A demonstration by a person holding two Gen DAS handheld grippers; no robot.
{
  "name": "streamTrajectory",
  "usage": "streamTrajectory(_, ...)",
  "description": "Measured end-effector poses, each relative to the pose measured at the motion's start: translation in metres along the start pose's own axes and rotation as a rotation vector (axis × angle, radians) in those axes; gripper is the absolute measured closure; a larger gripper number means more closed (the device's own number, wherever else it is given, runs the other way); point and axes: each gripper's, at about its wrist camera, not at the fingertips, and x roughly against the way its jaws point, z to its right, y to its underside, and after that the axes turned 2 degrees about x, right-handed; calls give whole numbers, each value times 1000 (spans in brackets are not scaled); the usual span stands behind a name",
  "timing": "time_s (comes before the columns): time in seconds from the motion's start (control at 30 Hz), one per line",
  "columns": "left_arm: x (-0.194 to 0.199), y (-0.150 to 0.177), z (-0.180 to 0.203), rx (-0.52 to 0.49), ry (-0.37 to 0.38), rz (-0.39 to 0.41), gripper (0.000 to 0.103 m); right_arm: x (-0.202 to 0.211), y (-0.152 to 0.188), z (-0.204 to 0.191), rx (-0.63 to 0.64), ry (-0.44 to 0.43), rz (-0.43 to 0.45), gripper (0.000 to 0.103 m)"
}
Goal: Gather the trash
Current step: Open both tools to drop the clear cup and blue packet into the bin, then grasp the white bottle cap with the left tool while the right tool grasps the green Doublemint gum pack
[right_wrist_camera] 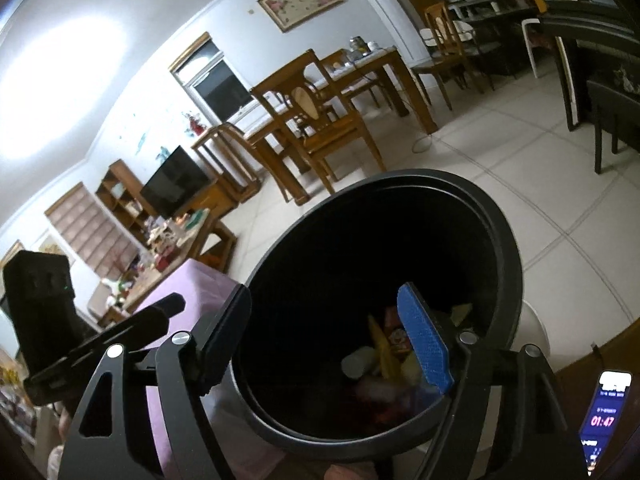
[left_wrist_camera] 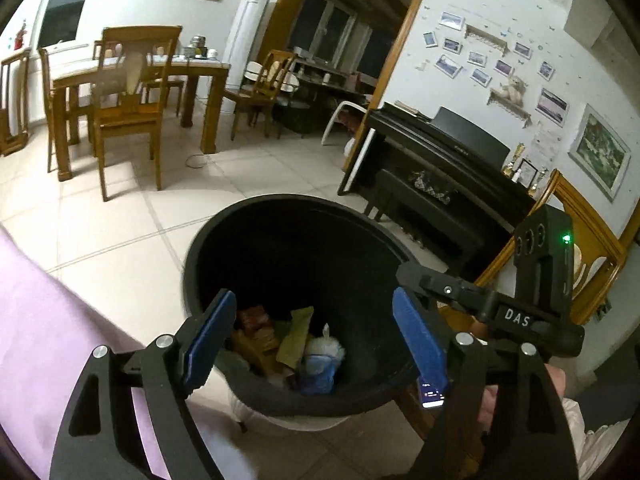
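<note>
Black round trash bin point(left_wrist_camera: 292, 236), wrappers point(left_wrist_camera: 296, 340) and crumpled tissue inside

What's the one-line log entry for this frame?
task: collect trash | left gripper: open, empty | right gripper: open, empty | both over black bin | wrappers lie inside bin

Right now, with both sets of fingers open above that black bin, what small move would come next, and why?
Probably lift both away from the bin. The left gripper and right gripper are open and hold nothing, and the trash already lies inside.
</note>
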Motion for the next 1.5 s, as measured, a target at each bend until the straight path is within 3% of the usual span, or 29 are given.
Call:
streamTrajectory(0.23, 40, 14, -26, 29, -80, 32, 23, -17, 4, -38, 64, -25, -38, 28)
streamTrajectory(0.43, 92, 36, -62, 54, -228, 65, 23, -44, 5, -76, 123, -55, -85, 28)
streamTrajectory(0.67, 168, 75, -115, 96, -482, 60, 23, -80, 21, -146, 227, -113, -155, 28)
streamTrajectory(0.7, 175, 79, -122, 104, -507, 47, 25, -87, 25, -160, 249, -125, -169, 28)
streamTrajectory(0.8, 191, 98, -149, 160, -571, -46, 43, -101, 35, -196, 303, -157, -203, 28)
streamTrajectory(0.83, 194, 103, -157, 178, -581, -65, 50, -106, 38, -207, 320, -168, -215, 28)
streamTrajectory(0.93, 196, 117, -182, 227, -595, -121, 59, -123, 50, -253, 383, -211, -251, 28)
streamTrajectory(1.07, 189, 117, -186, 203, -572, -134, 67, -146, 64, -314, 486, -250, -283, 28)
streamTrajectory(1.13, 187, 121, -189, 190, -579, -132, 67, -162, 69, -345, 536, -262, -304, 28)
streamTrajectory(1.23, 186, 121, -198, 198, -576, -113, 68, -185, 76, -380, 582, -275, -324, 12)
streamTrajectory(1.5, 187, 125, -213, 237, -561, -79, 67, -262, 104, -470, 850, -231, -337, 5)
